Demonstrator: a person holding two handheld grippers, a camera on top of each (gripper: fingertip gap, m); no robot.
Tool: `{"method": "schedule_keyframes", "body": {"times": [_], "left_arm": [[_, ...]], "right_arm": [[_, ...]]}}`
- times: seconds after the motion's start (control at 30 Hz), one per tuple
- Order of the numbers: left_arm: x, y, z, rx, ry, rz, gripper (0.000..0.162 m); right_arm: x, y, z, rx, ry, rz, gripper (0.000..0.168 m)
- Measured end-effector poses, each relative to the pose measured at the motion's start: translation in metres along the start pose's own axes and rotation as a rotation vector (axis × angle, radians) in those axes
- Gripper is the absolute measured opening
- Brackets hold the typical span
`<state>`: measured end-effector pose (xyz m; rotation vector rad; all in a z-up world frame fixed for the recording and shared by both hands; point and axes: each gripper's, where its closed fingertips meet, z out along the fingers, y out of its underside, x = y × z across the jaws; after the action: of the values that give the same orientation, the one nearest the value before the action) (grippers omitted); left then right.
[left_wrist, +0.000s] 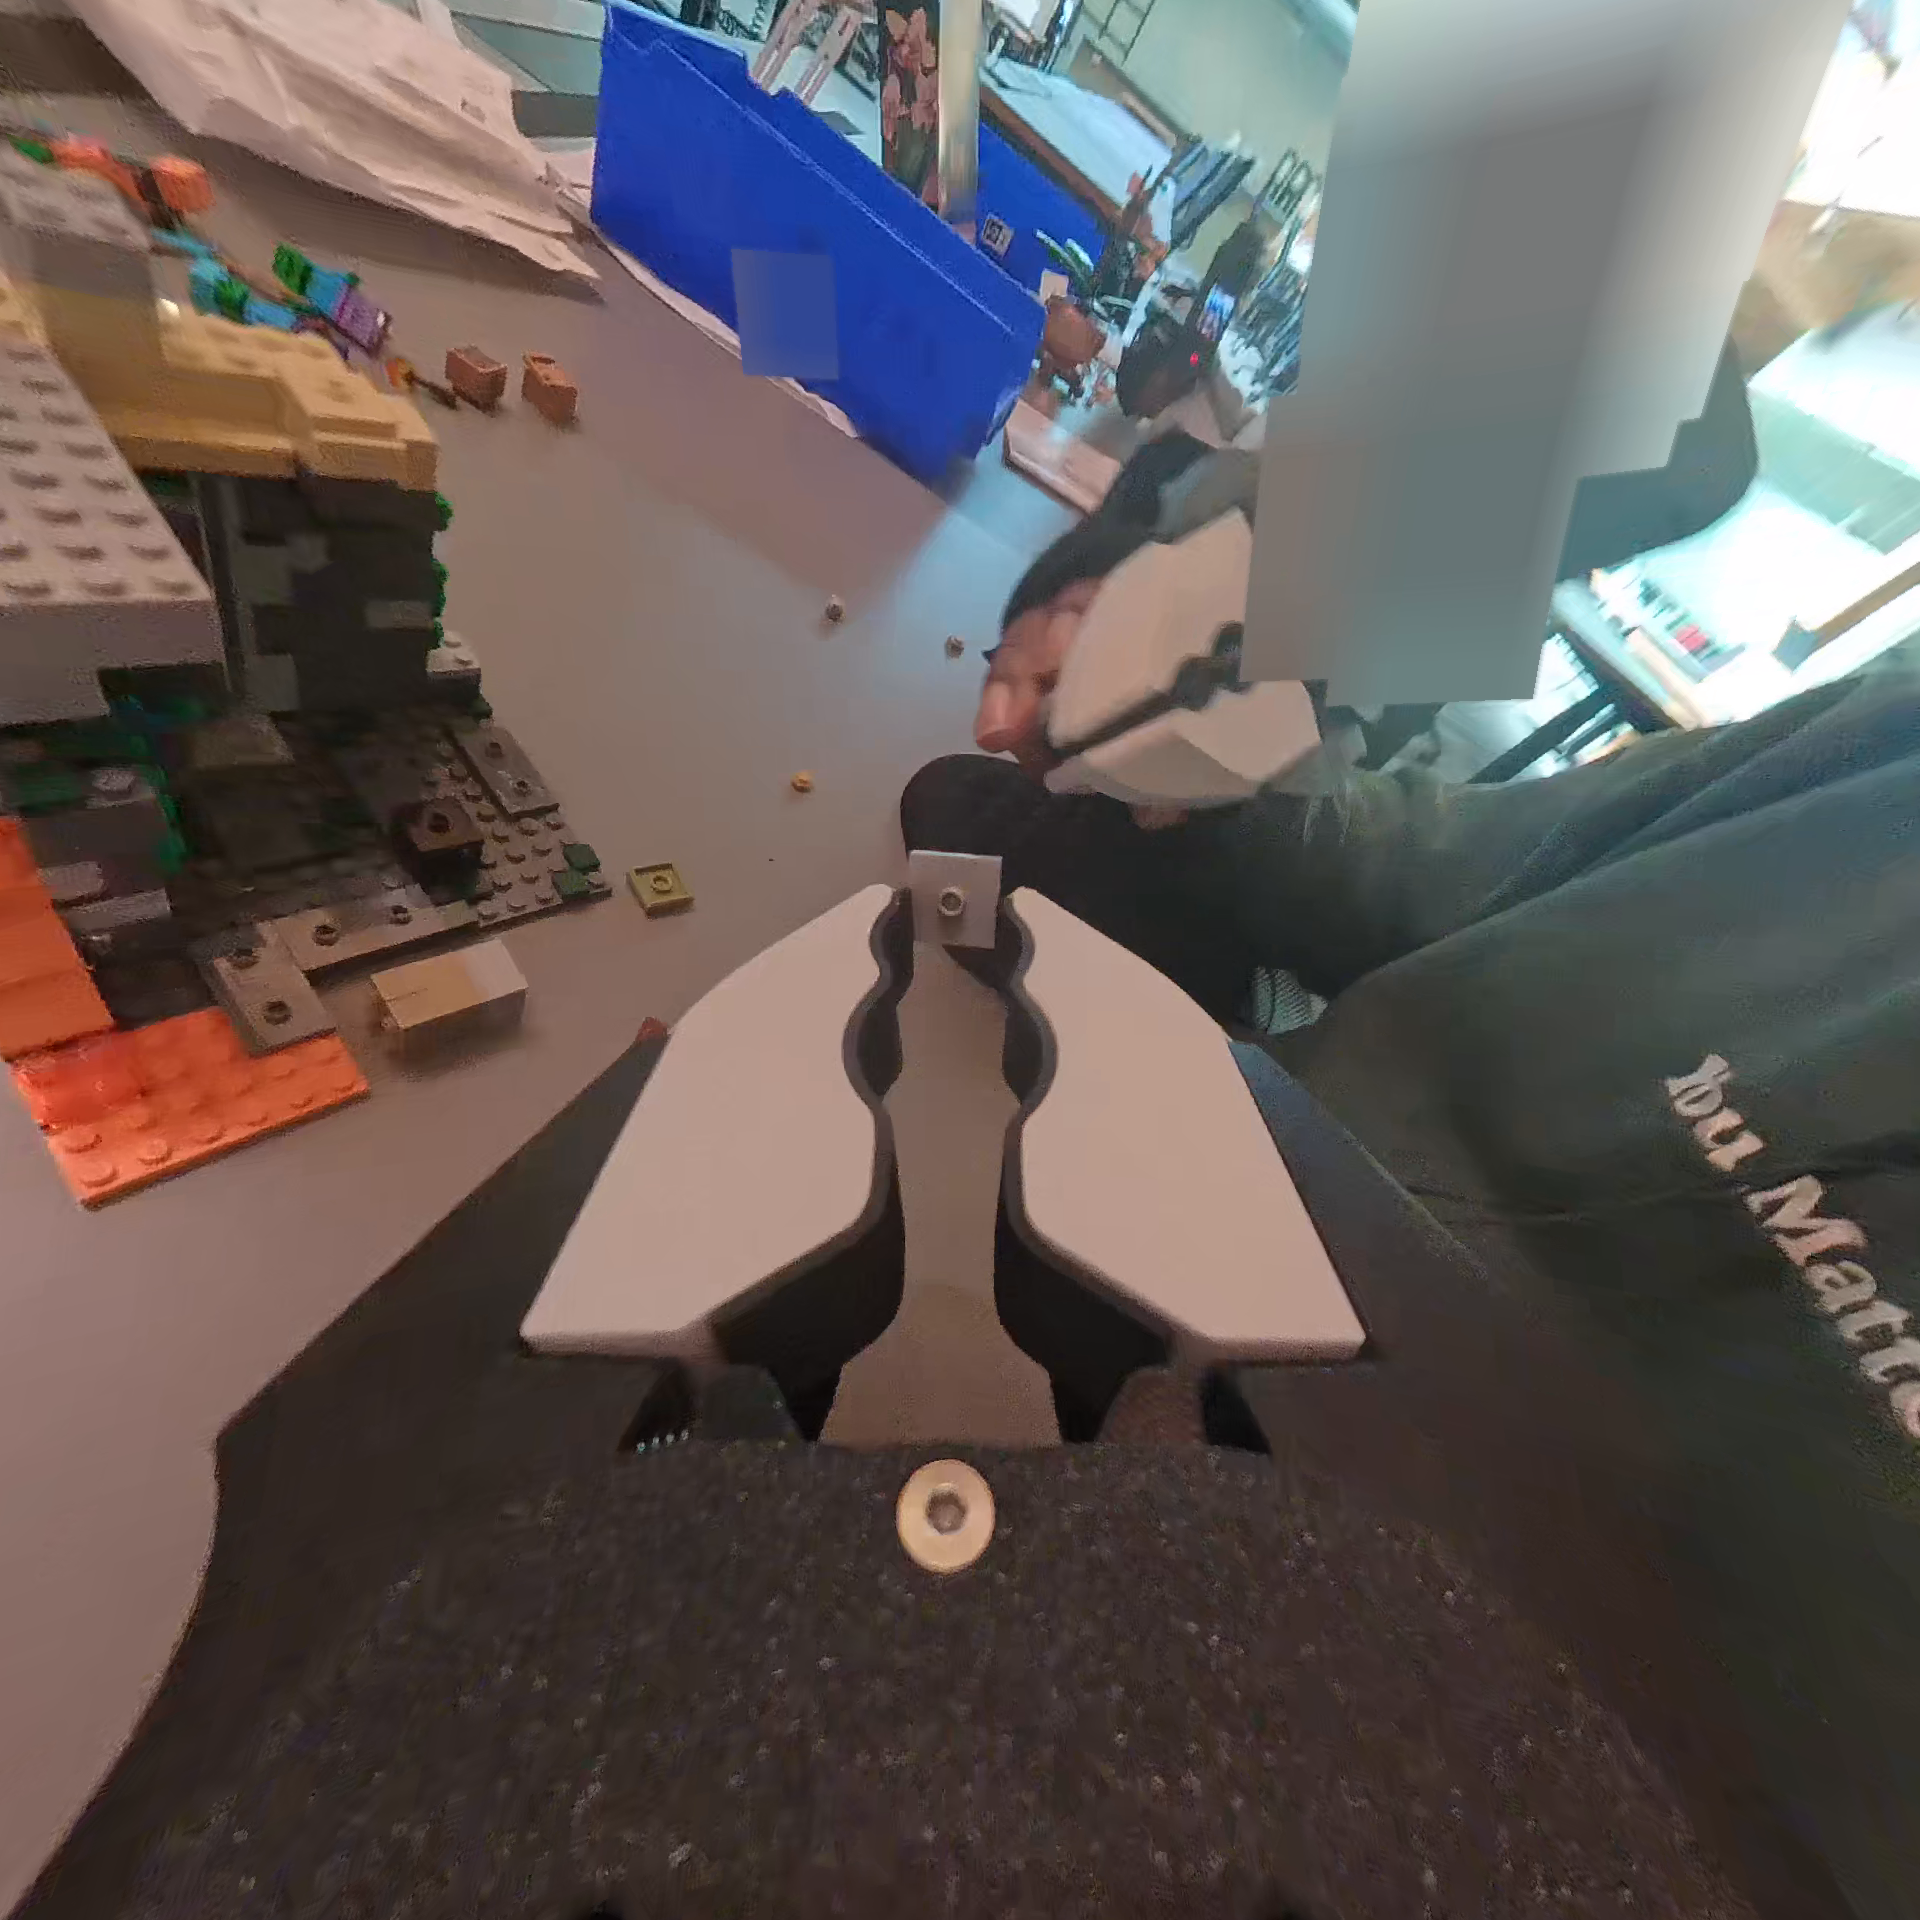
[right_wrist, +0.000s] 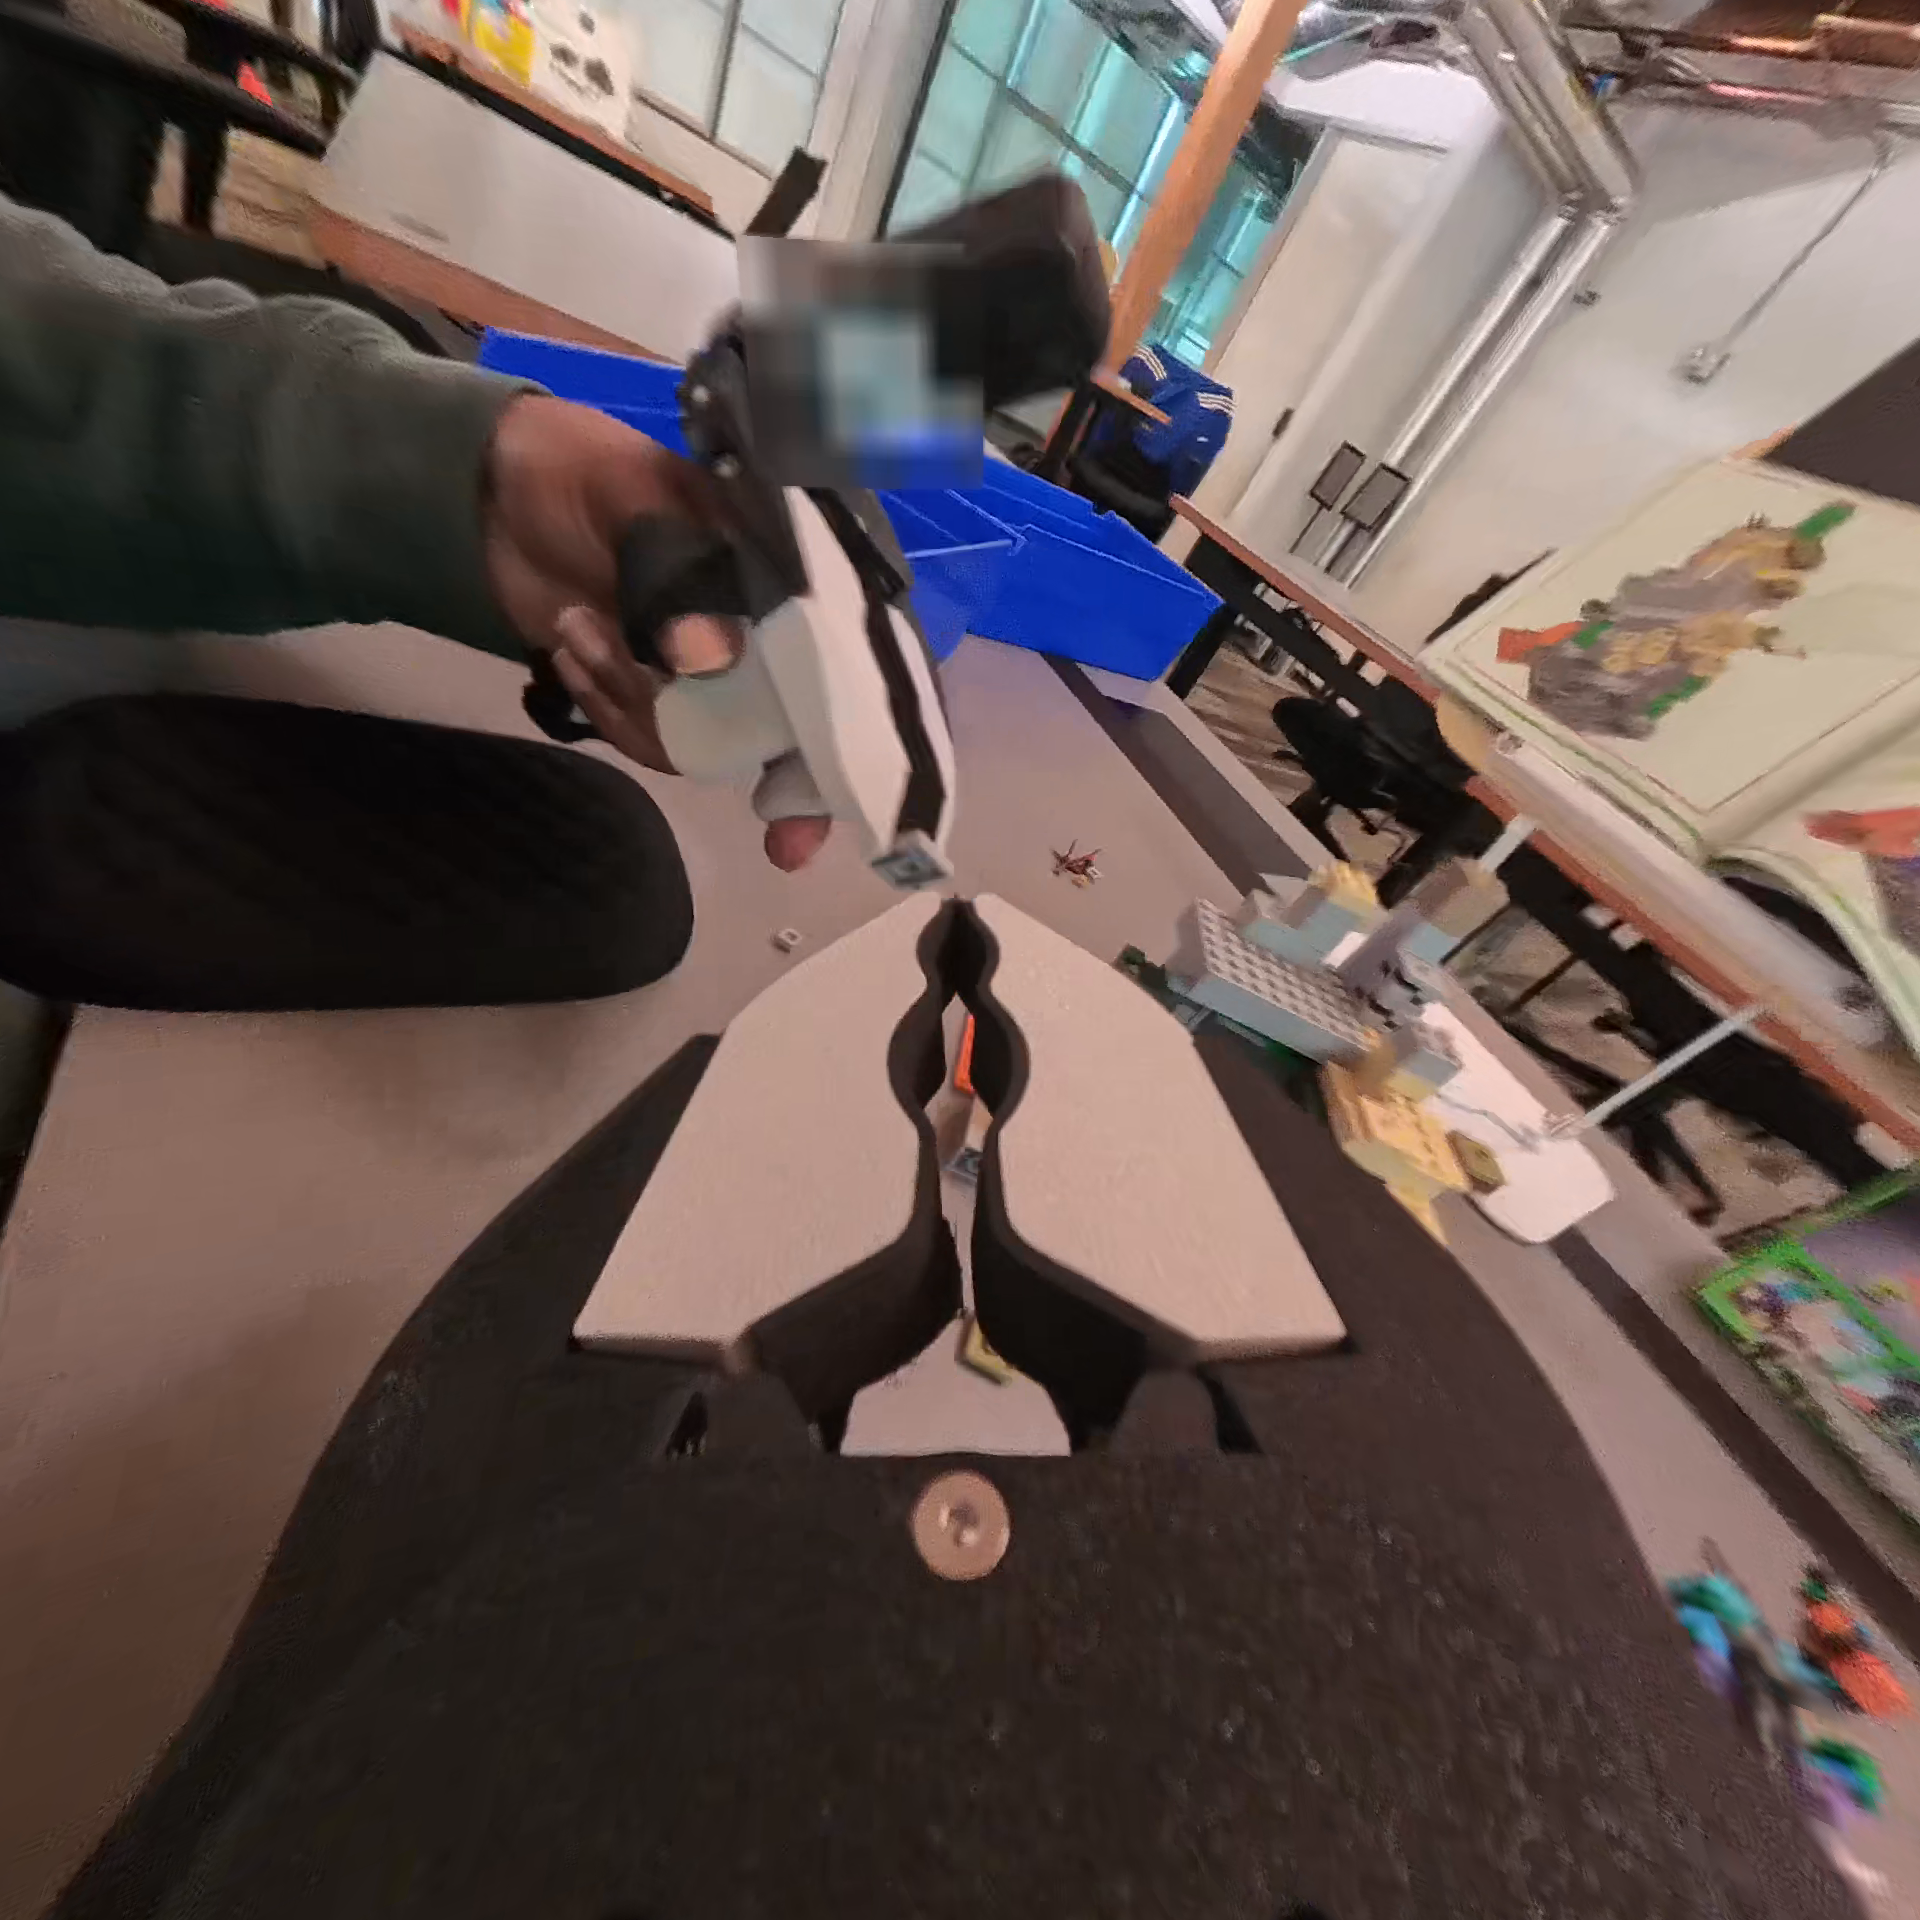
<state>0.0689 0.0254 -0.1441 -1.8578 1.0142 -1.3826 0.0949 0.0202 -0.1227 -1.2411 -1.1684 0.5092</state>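
I've got the left gripper (left_wrist: 951, 902) w/ jaws closed on a small grey plate (left_wrist: 953, 898), pinched at the tips, centre frame above the bench (left_wrist: 644, 644). Right gripper (right_wrist: 958, 906): jaws pressed together, nothing held, tips just beside that plate (right_wrist: 912, 864). Brick build (left_wrist: 260, 665) sits at left of frame.

Ahead of my left claw (left_wrist: 953, 902) the grey table (left_wrist: 727, 665) lies open toward the blue bin (left_wrist: 790, 291), dotted only with tiny studs. The brick model (left_wrist: 260, 644) walls off the left; my sleeve (left_wrist: 1455, 914) and right claw (left_wrist: 1143, 696) block the right.
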Motion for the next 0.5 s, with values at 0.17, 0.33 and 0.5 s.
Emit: {"method": "schedule_keyframes", "body": {"times": [0.17,0.33,0.5], "left_arm": [[0.002,-0.001,-0.005,0.03,0.01,-0.02,0.015],[-0.006,0.007,-0.006,0.036,0.007,-0.044,0.015],[-0.013,0.009,-0.006,0.043,0.001,-0.055,0.015]], "right_arm": [[0.006,-0.001,0.001,0.036,-0.019,0.097,0.0],[0.006,0.003,0.004,0.019,-0.016,0.104,0.0],[0.005,0.003,0.007,0.019,-0.024,0.112,0.0]]}}
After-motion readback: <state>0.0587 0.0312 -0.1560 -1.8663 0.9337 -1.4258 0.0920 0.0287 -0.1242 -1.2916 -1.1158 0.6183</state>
